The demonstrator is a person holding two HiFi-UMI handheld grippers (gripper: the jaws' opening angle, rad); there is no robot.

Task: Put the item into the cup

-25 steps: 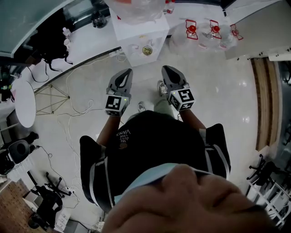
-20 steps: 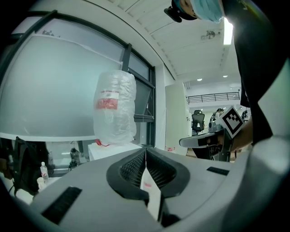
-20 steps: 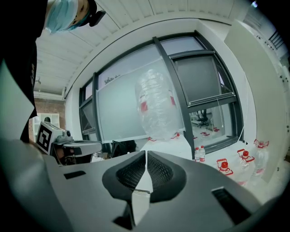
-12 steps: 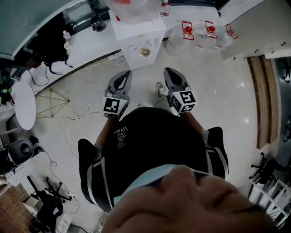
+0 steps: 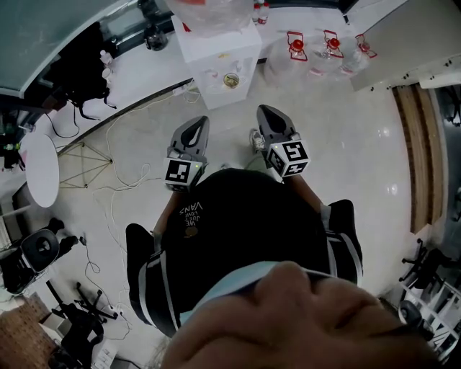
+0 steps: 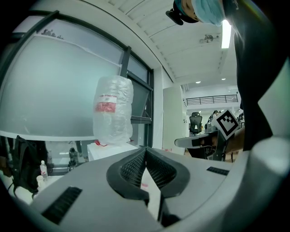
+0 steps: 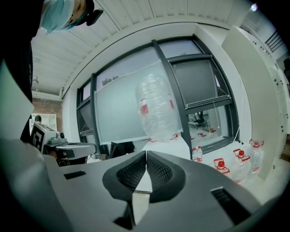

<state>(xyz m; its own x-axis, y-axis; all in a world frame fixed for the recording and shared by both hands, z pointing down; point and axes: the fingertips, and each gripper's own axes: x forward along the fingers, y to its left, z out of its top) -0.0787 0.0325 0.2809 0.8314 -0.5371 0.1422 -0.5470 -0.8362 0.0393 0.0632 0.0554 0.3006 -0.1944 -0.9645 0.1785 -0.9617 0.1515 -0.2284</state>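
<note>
Left gripper (image 5: 194,128), right gripper (image 5: 270,117): side by side ahead of chest, over glossy floor (image 5: 346,144); both jaw pairs tip to tip, nothing between. Beyond: white cabinet (image 5: 216,50), small round cup-like thing (image 5: 231,79) on its front, well apart from both. Item not made out. Atop cabinet, clear plastic bag (image 5: 216,14). Right of it, red-capped water jugs (image 5: 297,49).

The grey plastic left gripper (image 5: 200,121) and the grey plastic right gripper (image 5: 263,110) are held side by side, apart, ahead of the person's body and pointed forward nearly level. On each, the black ribbed pads (image 6: 131,168) are pressed together, with nothing between them.
</note>
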